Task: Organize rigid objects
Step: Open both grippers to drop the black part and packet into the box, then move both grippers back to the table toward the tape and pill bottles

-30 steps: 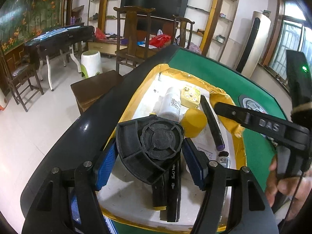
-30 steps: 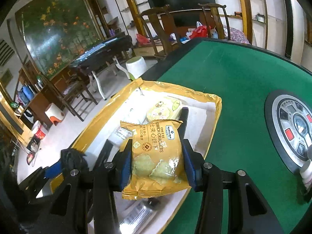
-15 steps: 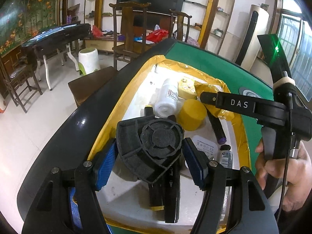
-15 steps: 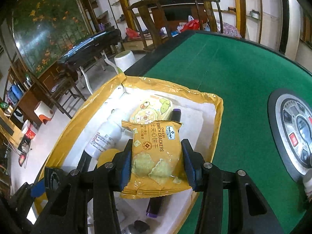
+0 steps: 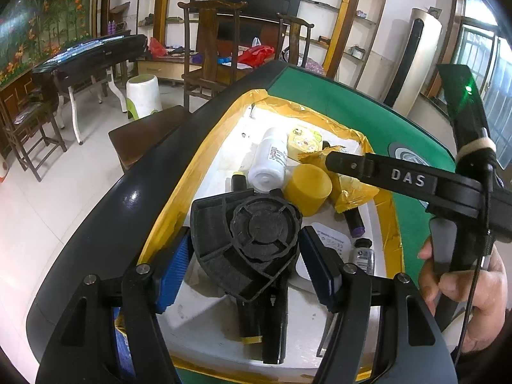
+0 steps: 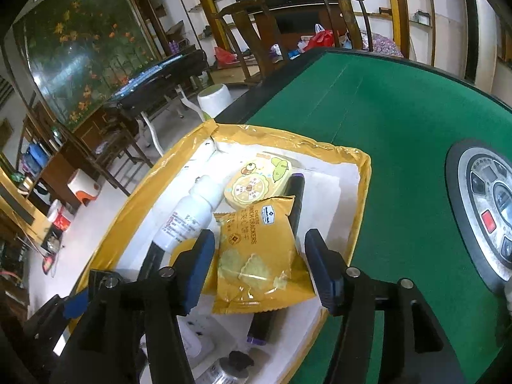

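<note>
In the yellow-rimmed tray [image 6: 363, 192] at the green table's [image 6: 384, 102] left edge, one white bottle [image 6: 188, 214] with unreadable print lies leftmost, one round cartoon tin [image 6: 256, 184] beside it toward the far rim. The left gripper [image 5: 244, 252] clamps one black ribbed plastic part [image 5: 246, 236]. One yellow packet [image 6: 259, 252], reading "CHEESE SANDWICH CRACKERS", lies across a black marker [image 6: 296, 204]; the right gripper [image 6: 259, 264], marked "DAS", has just been opening, pads off it.

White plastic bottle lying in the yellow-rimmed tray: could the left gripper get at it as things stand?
Probably not: the left gripper is shut on a black ribbed plastic part, so its jaws are occupied; the white plastic bottle itself lies uncovered beyond it.
</note>
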Available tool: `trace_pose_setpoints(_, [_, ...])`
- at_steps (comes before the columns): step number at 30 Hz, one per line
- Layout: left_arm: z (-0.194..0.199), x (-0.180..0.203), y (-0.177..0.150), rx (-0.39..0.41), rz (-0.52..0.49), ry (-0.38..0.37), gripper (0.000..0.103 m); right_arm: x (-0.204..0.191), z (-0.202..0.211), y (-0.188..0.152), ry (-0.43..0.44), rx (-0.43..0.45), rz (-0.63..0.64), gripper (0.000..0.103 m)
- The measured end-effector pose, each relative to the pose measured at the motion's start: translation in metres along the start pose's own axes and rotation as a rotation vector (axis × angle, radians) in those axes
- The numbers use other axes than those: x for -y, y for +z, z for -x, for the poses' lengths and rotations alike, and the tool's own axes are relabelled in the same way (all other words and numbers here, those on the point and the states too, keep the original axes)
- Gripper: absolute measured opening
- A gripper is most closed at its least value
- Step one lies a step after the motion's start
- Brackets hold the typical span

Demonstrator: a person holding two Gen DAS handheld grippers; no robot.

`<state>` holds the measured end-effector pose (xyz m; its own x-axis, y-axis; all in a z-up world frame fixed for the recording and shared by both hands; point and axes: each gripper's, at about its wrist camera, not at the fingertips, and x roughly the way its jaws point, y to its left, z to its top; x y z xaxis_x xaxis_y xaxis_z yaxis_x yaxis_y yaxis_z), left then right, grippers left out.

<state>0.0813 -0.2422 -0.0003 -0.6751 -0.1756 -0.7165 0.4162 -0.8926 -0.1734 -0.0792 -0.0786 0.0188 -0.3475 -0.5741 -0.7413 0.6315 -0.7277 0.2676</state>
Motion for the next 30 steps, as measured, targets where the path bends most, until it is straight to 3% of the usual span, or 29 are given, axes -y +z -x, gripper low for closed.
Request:
trace_pose_setpoints(18, [0.009,0.004,0.007,-0.006,0.011,0.017,0.07,0.011,0.038,-0.013,0.089,0.048,-0.056,0.054])
trace_pose_setpoints(30, [0.022,0.012,0.011,0.027,0.007,0.003,0.074,0.048,0.079,-0.033,0.106,0.102,-0.104,0.055])
